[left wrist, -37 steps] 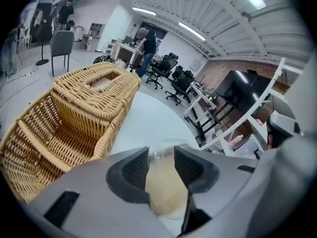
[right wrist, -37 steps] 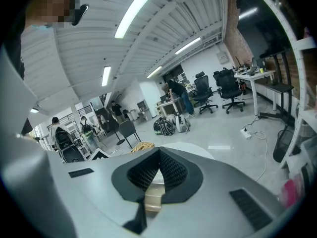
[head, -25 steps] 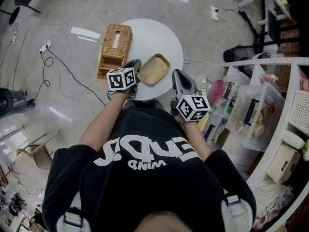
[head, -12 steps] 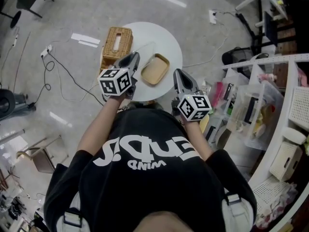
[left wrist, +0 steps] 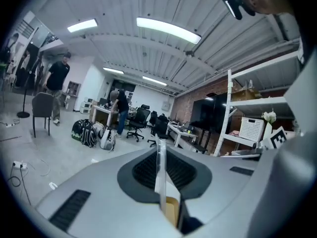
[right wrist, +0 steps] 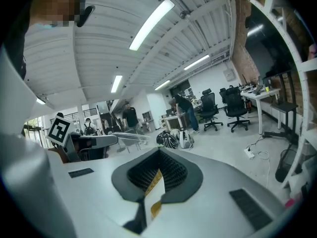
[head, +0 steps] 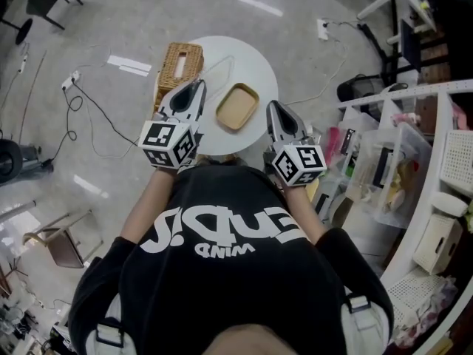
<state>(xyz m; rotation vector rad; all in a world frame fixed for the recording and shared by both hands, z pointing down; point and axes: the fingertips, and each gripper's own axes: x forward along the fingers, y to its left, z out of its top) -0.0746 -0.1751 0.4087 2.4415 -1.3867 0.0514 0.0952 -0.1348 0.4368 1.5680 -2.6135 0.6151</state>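
head view / left gripper [head: 198, 87]: raised over the near-left part of the round white table [head: 255, 65], marker cube toward the person.
head view / clear plastic piece [head: 219, 69]: juts out ahead of the left gripper's tips, above the table. It is faint and its outline is hard to read.
head view / wicker basket [head: 177, 63]: just ahead-left of the left gripper, at the table's left edge.
head view / wooden tray [head: 237, 106]: flat on the table, just right of the left gripper's tips and ahead-left of the right gripper's.
head view / right gripper [head: 273, 109]: at the table's near-right edge, apart from the left one.
left gripper view / left gripper [left wrist: 159, 148]: pads pressed together, pinching the clear plastic piece [left wrist: 160, 177], which stands edge-on between them.
left gripper view / surroundings: office chairs [left wrist: 141, 122] ahead, white shelving [left wrist: 247, 133] to the right.
right gripper view / right gripper [right wrist: 158, 153]: tips pressed together, empty. Yellow and white show through the slot behind the tips.
right gripper view / left gripper [right wrist: 115, 139]: to this gripper's left at about the same height, with the clear plastic piece [right wrist: 132, 138] sticking forward from its tips.
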